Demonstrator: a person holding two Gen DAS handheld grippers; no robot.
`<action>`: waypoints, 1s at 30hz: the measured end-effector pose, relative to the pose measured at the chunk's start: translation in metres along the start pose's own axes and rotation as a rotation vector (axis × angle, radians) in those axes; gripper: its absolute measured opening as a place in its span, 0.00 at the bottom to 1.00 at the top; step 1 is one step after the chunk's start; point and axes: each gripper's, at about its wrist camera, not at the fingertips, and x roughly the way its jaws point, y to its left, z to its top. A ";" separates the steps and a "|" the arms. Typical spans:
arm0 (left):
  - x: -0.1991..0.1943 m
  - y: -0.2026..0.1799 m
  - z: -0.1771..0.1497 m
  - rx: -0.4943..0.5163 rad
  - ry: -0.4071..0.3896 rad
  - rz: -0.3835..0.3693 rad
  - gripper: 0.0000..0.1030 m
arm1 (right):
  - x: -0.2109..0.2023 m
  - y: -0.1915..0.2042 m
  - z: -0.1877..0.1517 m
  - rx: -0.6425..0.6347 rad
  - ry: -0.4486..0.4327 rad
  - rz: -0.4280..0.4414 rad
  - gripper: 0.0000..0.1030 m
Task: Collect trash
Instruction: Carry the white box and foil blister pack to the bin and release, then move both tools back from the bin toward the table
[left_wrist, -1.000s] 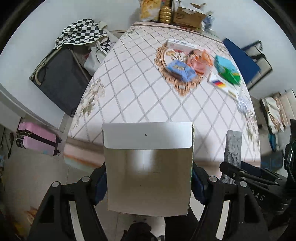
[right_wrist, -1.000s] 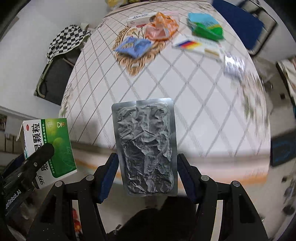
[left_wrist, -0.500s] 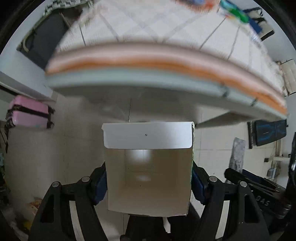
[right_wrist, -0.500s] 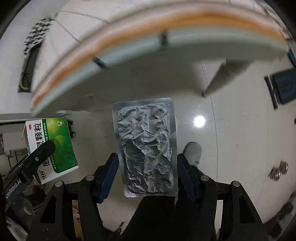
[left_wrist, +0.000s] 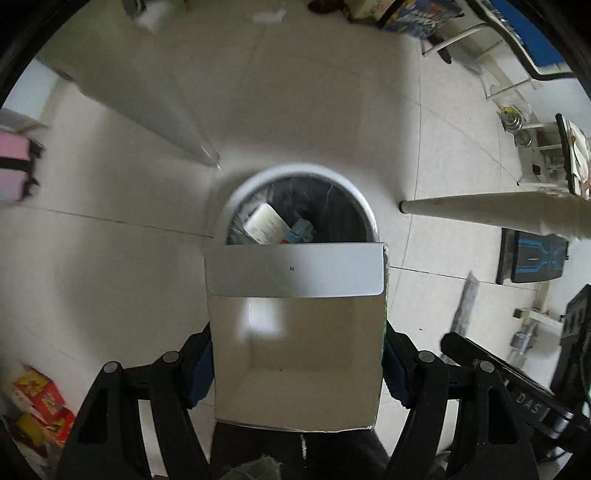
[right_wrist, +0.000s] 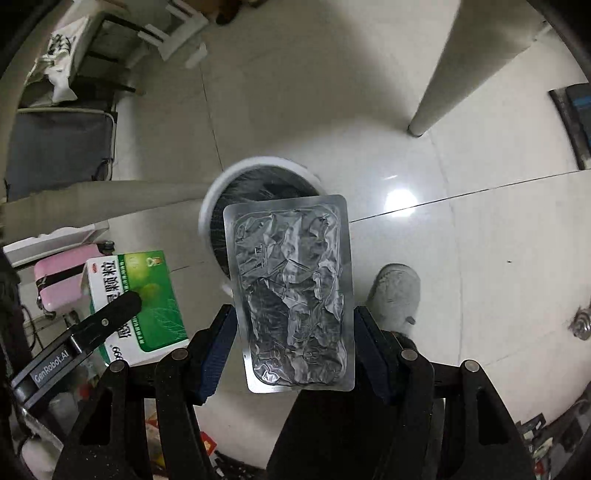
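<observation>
Left gripper (left_wrist: 297, 363): jaws closed on the sides of an open carton (left_wrist: 295, 332), whose white inside and raised flap face the camera.
Right gripper (right_wrist: 293, 343): jaws clamped on the edges of a crumpled silver blister pack (right_wrist: 293, 291), held upright.
Bin (left_wrist: 364, 206): white rim, dark liner, on the tiled floor (left_wrist: 110, 258) just beyond both held items.
Left view only: trash lying in the bin, a white packet (left_wrist: 264, 223) and something blue; the carton's flap hides the near rim.
Right view only: the carton's outside, green and white with print (right_wrist: 136, 299), gripped at left; a grey shoe (right_wrist: 395, 291) beside the blister pack; the bin's contents are hidden behind the pack.
</observation>
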 end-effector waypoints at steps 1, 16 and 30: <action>0.009 0.003 0.003 -0.005 0.012 -0.011 0.73 | 0.009 -0.003 0.003 0.001 0.003 0.004 0.64; -0.009 0.026 -0.013 0.008 -0.040 0.163 1.00 | 0.086 -0.002 0.027 -0.088 0.052 -0.004 0.96; -0.101 0.007 -0.062 0.051 -0.124 0.256 1.00 | -0.034 0.036 -0.016 -0.252 -0.095 -0.255 0.96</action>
